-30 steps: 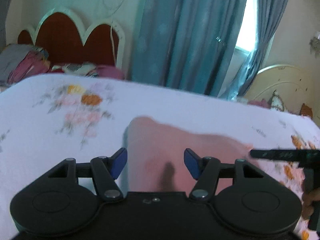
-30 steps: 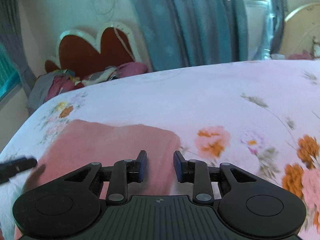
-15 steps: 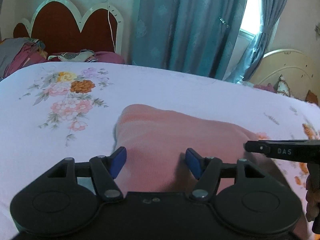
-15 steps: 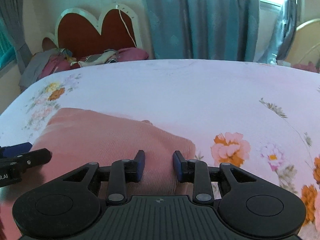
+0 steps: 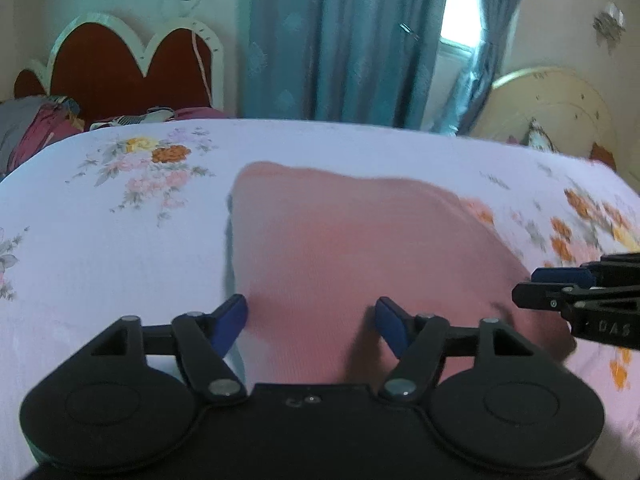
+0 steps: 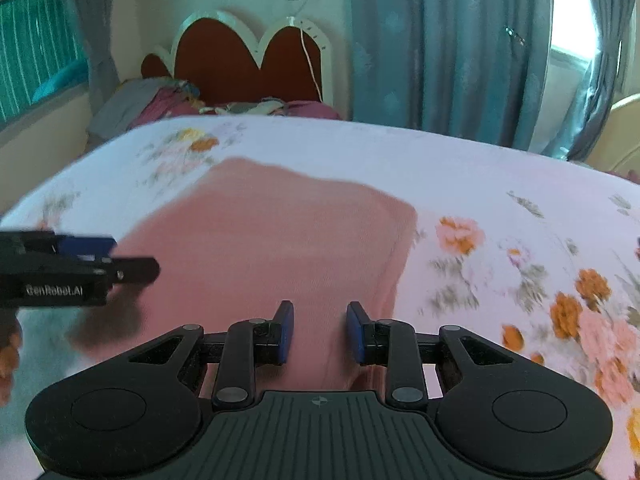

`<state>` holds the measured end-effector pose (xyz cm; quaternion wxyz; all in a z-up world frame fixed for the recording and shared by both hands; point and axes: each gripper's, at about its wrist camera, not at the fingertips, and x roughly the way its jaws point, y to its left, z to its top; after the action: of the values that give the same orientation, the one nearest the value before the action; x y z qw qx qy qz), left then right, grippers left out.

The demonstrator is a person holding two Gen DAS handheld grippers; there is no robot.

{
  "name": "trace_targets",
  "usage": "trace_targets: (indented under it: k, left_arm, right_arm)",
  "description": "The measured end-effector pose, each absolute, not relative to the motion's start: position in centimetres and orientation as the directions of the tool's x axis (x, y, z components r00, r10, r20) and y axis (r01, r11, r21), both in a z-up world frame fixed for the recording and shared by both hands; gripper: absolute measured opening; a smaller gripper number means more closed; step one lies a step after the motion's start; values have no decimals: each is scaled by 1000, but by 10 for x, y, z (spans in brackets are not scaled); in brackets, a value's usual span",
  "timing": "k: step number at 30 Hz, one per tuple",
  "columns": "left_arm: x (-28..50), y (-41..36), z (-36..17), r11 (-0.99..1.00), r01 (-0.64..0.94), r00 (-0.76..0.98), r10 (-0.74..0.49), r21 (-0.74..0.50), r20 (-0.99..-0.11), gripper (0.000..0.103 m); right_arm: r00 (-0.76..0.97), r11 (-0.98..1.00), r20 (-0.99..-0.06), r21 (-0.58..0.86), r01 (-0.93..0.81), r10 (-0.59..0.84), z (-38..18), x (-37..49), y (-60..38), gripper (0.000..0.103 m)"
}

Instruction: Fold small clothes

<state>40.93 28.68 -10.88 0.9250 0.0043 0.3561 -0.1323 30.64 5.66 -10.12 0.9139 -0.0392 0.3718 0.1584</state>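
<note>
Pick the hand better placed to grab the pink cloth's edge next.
Left, probably. Its tongs are opening astride the pink cloth's left edge; the right tongs stand narrow, over the cloth inside its right edge.

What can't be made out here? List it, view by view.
- Left wrist view: the near edge of the pink garment is hidden behind the left claw, whose jaws are opening.
- Left wrist view: the right claw is cut off by the right edge.
- Right wrist view: the garment's near edge sits behind the claw body, and the bedsheet flowers are motion-blurred.
- Both views: the garment type is unreadable.
</note>
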Motion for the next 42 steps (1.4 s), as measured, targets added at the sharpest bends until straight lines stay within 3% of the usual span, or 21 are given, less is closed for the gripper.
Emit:
trace_targets:
  k: [3, 5, 8, 13, 18, 22, 36, 42]
  left_arm:
    - [407, 285, -114, 967, 242, 702, -233, -82, -673, 70]
    - [407, 284, -115, 967, 242, 699, -232, -81, -676, 70]
    - [405, 284, -115, 968, 239, 691, -225, -77, -687, 74]
    - [405, 283, -124, 967, 230, 645, -233, -105, -728, 84]
    - [408, 278, -132, 967, 235, 607, -225, -98, -762, 103]
    - [412, 279, -141, 968, 218, 559, -227, -122, -797, 103]
    - [410, 276, -142, 983, 133, 572, -183, -129, -800, 103]
    - [413, 276, -143, 985, 114, 563, -169, -127, -809, 103]
  right_arm:
    - [669, 959, -725, -41, -282, 166, -125, 301, 48, 30]
    - [646, 973, -742, 39, -229, 182, -132, 303, 37, 30]
    - [655, 977, -740, 15, -211, 153, -133, 301, 44, 30]
    - [639, 984, -749, 112, -141, 177, -138, 302, 33, 30]
    - [638, 987, -754, 90, -134, 155, -134, 299, 37, 30]
    - [642, 989, -754, 82, -121, 140, -133, 296, 40, 30]
    - [637, 988, -761, 36, -148, 123, -128, 299, 47, 30]
    - [719, 988, -686, -4, -156, 111, -103, 308, 56, 30]
